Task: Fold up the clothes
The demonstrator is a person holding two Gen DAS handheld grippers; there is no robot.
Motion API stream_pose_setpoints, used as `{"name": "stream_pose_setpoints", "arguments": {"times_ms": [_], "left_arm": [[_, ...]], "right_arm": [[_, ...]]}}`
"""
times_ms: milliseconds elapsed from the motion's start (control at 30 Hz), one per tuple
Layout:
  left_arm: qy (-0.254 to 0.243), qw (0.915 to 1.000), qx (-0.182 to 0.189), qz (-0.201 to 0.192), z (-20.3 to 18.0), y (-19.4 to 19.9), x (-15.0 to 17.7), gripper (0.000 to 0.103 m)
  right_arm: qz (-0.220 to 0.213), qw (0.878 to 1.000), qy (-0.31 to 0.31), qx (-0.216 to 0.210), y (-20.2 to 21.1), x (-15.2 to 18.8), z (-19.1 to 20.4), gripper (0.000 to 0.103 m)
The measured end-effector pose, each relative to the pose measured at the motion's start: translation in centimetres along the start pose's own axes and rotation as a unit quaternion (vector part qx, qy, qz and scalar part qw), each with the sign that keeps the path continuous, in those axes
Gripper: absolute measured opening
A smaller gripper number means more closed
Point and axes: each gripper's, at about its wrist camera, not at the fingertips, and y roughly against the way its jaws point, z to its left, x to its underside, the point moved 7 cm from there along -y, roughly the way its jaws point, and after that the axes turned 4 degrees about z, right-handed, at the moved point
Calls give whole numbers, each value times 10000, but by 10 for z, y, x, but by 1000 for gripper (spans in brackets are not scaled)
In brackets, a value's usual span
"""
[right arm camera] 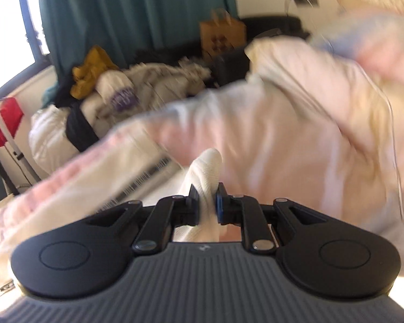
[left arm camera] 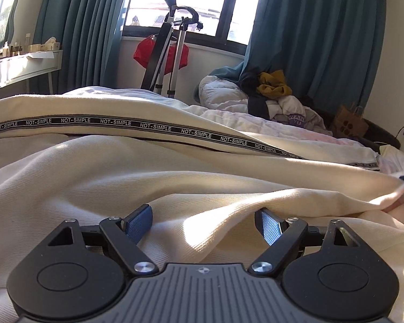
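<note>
The cream garment (left arm camera: 175, 177) is lying spread and rumpled across the bed (left arm camera: 282, 123), its black "NOT-SIMPLE" tape stripe (left arm camera: 153, 127) running from the left toward the far right. Judging by the loose ridges, folding is only beginning: no neat fold is showing, and the pile of other clothes (left arm camera: 277, 99) at the far right is waiting untouched. The left gripper (left arm camera: 204, 224) is hovering low over the cloth with its blue pads spread wide, holding nothing. The right gripper (right arm camera: 205, 204) is pinching a bunched corner of the same cream fabric between nearly closed pads. The right wrist view is blurring heavily, so which part of the garment is being held is hard to tell.
</note>
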Motion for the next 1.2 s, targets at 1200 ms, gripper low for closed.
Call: {"name": "stream_pose_setpoints", "arguments": {"times_ms": [1200], "left_arm": [[1413, 9886, -525, -1, 53, 168, -4, 85]], "right_arm": [[-204, 9846, -1436, -981, 178, 70, -87, 53]]}}
